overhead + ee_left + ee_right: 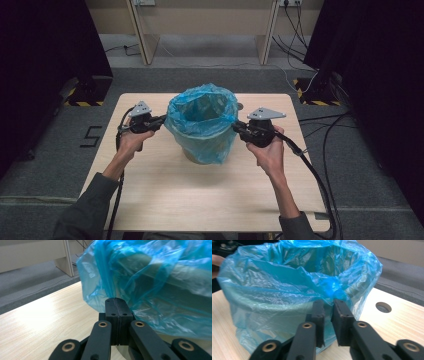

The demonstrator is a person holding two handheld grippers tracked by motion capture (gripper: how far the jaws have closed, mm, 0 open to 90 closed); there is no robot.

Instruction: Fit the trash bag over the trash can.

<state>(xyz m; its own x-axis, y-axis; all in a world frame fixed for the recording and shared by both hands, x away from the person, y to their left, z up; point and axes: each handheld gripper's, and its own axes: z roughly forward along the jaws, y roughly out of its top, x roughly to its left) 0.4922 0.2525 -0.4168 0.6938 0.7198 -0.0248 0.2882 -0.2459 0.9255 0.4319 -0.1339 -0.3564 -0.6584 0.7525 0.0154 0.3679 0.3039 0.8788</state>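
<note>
Between both tongs (pixel 161 120) (pixel 235 127) sits the blue bag (pixel 202 122), pinched at each side.

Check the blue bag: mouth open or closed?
Open. The blue bag lines the bin, its mouth spread wide around the rim, the hollow inside visible from above.

Grey carpet floor (pixel 60 165), black curtains (pixel 45 45) flanking, cables (pixel 330 130) trailing.
</note>
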